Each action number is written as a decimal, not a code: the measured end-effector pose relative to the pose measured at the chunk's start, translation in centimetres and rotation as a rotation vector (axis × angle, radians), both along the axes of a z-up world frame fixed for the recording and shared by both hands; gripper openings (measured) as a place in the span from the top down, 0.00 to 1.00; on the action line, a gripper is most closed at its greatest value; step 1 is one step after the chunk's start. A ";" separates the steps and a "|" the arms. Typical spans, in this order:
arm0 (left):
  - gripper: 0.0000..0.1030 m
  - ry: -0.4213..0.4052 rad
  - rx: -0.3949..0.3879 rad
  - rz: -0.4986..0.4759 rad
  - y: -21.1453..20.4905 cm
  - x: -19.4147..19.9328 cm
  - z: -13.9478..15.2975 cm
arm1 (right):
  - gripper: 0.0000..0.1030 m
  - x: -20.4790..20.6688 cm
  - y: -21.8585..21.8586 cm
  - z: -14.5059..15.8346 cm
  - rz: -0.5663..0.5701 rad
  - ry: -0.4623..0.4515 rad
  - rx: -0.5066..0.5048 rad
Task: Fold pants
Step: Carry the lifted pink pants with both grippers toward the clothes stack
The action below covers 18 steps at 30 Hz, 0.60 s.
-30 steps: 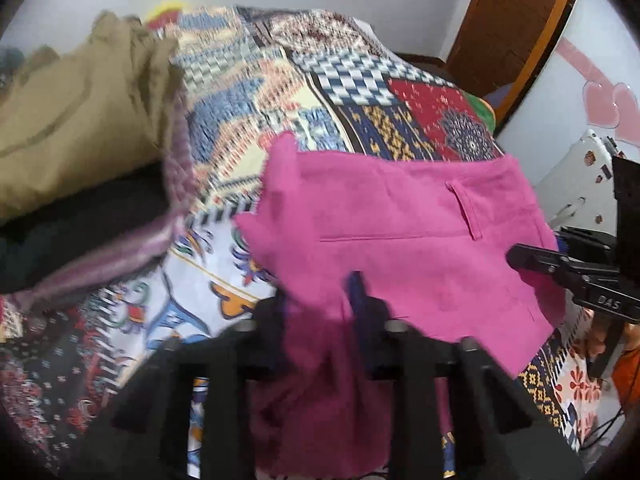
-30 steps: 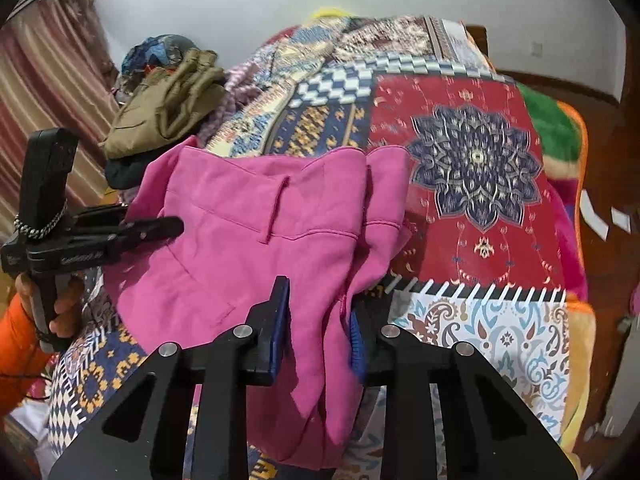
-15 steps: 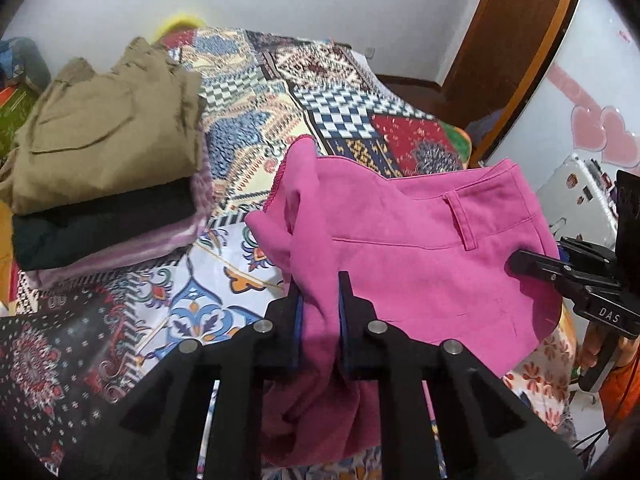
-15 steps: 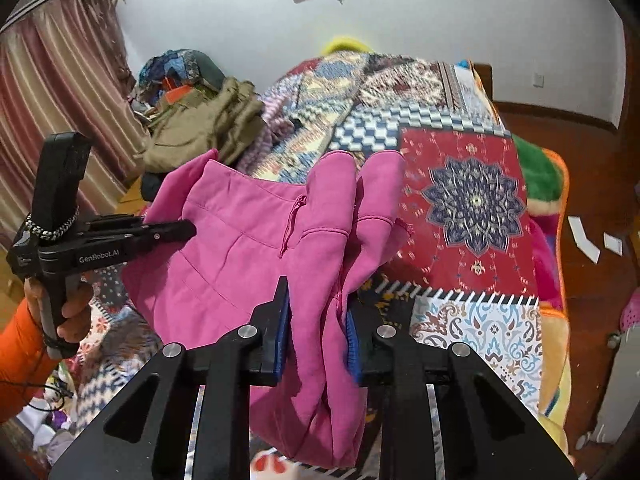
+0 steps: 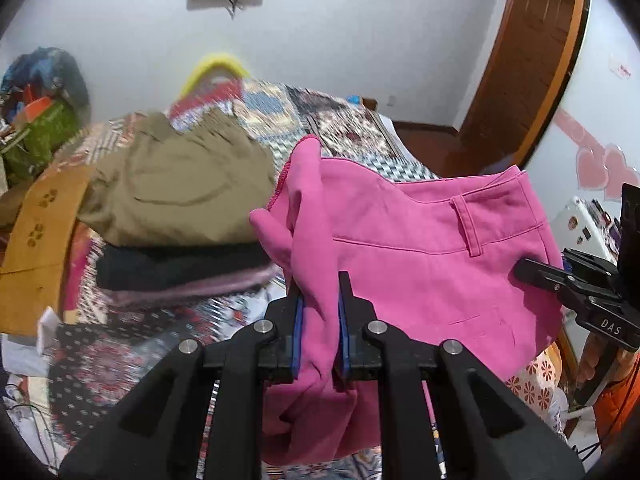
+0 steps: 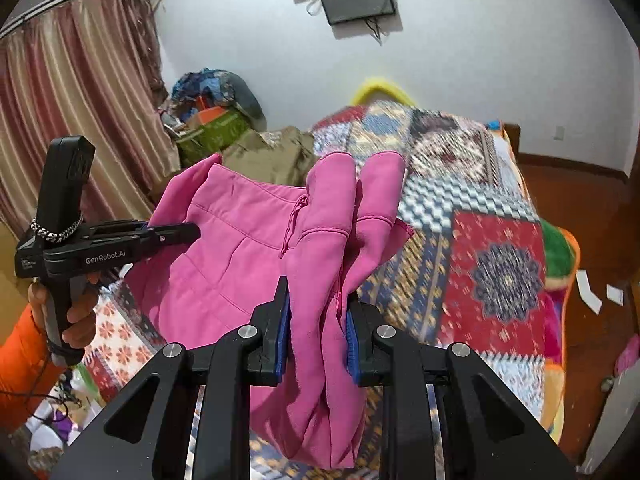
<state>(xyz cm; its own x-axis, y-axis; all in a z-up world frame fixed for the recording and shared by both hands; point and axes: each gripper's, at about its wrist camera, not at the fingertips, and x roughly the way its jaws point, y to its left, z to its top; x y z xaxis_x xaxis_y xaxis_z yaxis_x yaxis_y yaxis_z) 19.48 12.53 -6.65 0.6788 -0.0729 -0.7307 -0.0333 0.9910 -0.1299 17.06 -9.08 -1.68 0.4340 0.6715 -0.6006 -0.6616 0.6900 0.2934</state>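
The pink pants [image 5: 420,256] hang stretched between my two grippers, lifted above the patchwork bed [image 5: 352,128]. My left gripper [image 5: 319,292] is shut on a bunched edge of the pants; the waistband with a belt loop [image 5: 466,226] runs to the right, where the other gripper [image 5: 560,284] clamps the far edge. In the right wrist view my right gripper [image 6: 314,300] is shut on folded layers of the pink pants [image 6: 240,256], and the left gripper [image 6: 160,236] holds the opposite edge. The lower part of the pants droops below both grippers.
A stack of folded clothes with an olive garment [image 5: 180,184] on top lies on the bed's left side. A pile of bags [image 6: 216,112] sits by the curtain [image 6: 68,128]. A wooden door [image 5: 528,60] stands at the right, and paper scraps [image 6: 588,296] lie on the floor.
Both grippers have risen and tilted upward with the pants, lifting them off the bed; more wall and the screen come into view. Both stay shut on the fabric.
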 end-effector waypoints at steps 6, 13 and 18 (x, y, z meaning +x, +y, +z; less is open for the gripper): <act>0.87 -0.059 0.033 0.061 3.3 -0.4 3.6 | 0.80 0.8 3.8 3.0 0.035 -0.054 0.032; 0.87 -0.102 -0.003 0.136 9.0 0.7 6.2 | 0.80 3.1 8.9 5.1 0.068 -0.104 0.063; 0.87 -0.102 0.000 0.186 13.0 3.1 6.2 | 0.80 5.4 12.5 5.2 0.082 -0.116 0.064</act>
